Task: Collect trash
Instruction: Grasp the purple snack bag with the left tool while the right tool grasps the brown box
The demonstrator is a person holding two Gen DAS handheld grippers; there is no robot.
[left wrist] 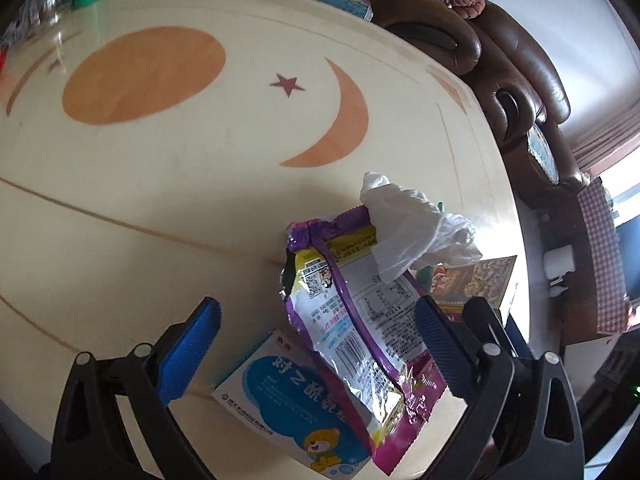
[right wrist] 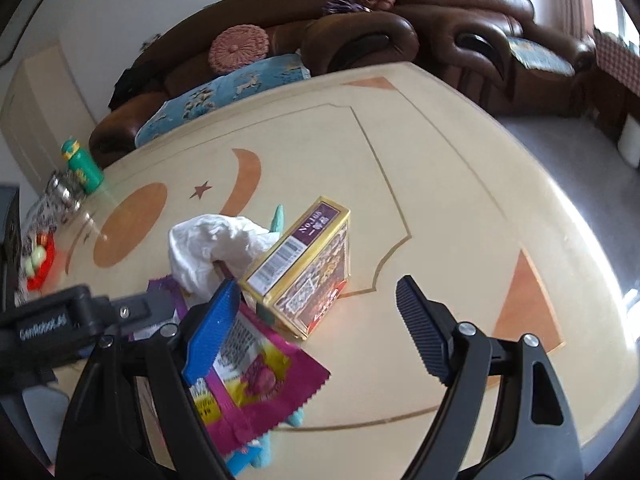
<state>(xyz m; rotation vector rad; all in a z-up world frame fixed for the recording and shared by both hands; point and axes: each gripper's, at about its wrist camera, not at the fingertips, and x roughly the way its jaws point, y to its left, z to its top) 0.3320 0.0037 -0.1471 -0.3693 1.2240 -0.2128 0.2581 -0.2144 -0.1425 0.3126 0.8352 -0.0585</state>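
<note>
A glossy cream table inlaid with an orange disc, crescent and star stands before a brown leather sofa with cushions. The trash sits clustered near its edge: a purple snack wrapper, crumpled white tissue, a blue-and-white box and a gold-trimmed box. Both the left gripper and right gripper stand spread wide, grasping nothing.

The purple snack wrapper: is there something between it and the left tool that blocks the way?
Nothing visible blocks it. The purple snack wrapper lies on top of the blue and white box, between the open fingers of the left tool. Only the crumpled white tissue rests on its far end.
</note>
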